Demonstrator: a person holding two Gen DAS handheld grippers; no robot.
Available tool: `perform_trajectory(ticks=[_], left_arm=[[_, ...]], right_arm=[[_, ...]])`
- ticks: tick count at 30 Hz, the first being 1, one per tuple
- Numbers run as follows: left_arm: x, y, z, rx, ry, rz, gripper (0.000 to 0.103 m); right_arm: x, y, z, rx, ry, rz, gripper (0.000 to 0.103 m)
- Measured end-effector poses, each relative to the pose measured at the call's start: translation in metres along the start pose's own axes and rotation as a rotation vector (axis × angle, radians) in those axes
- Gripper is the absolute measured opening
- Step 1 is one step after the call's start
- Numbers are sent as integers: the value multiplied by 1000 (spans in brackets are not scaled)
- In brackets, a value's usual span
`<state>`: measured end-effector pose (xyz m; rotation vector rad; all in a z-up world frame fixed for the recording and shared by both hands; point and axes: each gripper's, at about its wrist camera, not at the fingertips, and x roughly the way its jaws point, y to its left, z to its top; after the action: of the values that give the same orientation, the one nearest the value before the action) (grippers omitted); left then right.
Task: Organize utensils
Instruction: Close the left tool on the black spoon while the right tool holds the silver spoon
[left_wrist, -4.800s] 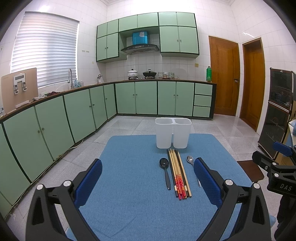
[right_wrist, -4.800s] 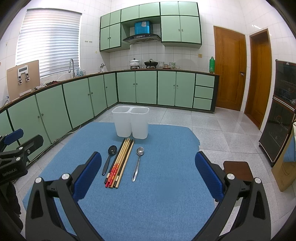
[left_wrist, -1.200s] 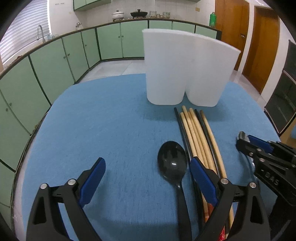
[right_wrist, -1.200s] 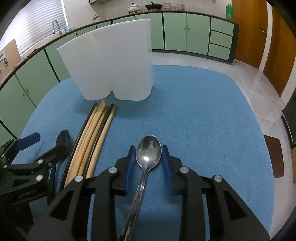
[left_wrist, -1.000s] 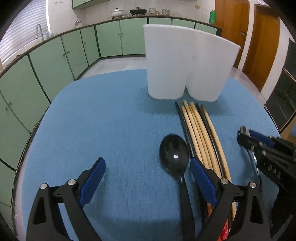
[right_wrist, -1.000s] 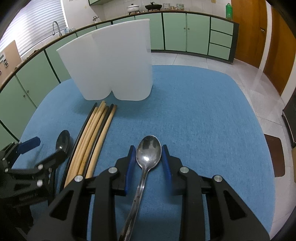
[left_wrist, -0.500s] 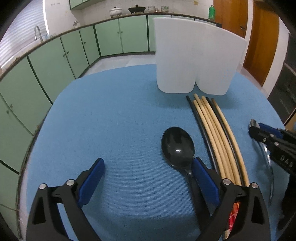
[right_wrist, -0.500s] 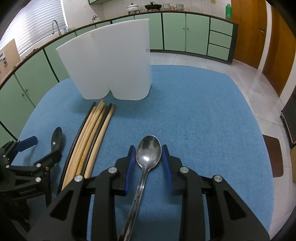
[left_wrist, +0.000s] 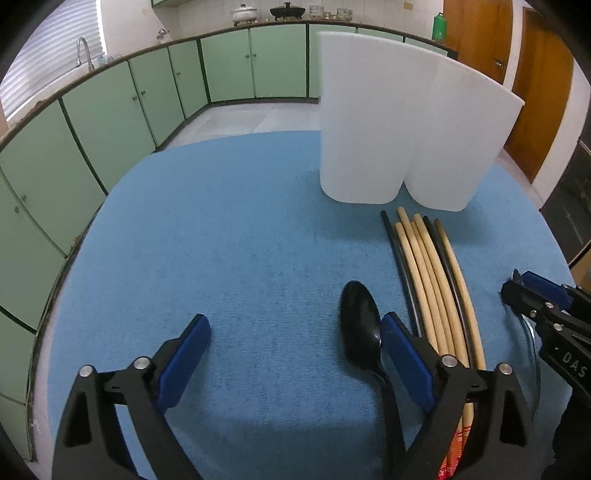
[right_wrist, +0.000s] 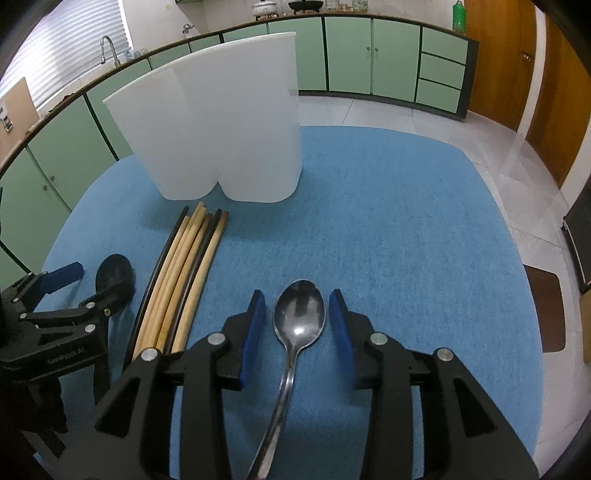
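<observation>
Your table (left_wrist: 236, 229) is the biggest thing here: a rounded top under a blue woven cloth with a fine, matte weave. At its far side stands the white holder (right_wrist: 221, 122), two smooth plastic tubs joined side by side, matte and upright; nothing can be seen inside from this angle.

Just near of the holder lies the bundle of chopsticks (left_wrist: 424, 266), long thin rods laid close together, pale wood mixed with dark ones, their near ends painted red.

To the left of the bundle is the black spoon (left_wrist: 360, 328), glossy, with an oval bowl. Your left gripper (left_wrist: 295, 347) has slid leftward in the last second, so the spoon's bowl now sits just inside the right pad rather than partly under it. Its jaws stand wide apart and grip nothing. That puts you closer to straddling the handle, though the spoon is well off centre.

To the right of the bundle lies the metal spoon (right_wrist: 299, 314), polished and reflective, with a slim curved handle. Your right gripper (right_wrist: 297, 321) sits over it, and its jaws, which stood close on either side of the bowl a moment ago, are opening; the spoon lies between the blue pads with a clear gap each side. So neither spoon is lifted, and the grasp appears to need resetting.
</observation>
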<state>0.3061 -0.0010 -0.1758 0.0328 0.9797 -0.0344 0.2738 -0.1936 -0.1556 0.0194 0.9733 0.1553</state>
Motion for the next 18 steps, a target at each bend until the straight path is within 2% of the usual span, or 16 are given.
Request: perform_trajectory(ticks=[6, 11, 15, 17, 18], left_arm=[[1, 0, 7, -12, 13, 0, 91], [1, -9, 11, -7, 32, 47, 92], [2, -13, 9, -36, 38, 28, 92], [1, -6, 11, -40, 33, 19, 85], [0, -8, 12, -37, 26, 10, 77]], right_arm=[[1, 0, 7, 15, 23, 4, 37], [2, -1, 7, 6, 27, -3, 37], [5, -1, 8, -1, 32, -10, 37], [6, 2, 7, -3, 34, -15, 38], [7, 4, 7, -10, 37, -22, 37]])
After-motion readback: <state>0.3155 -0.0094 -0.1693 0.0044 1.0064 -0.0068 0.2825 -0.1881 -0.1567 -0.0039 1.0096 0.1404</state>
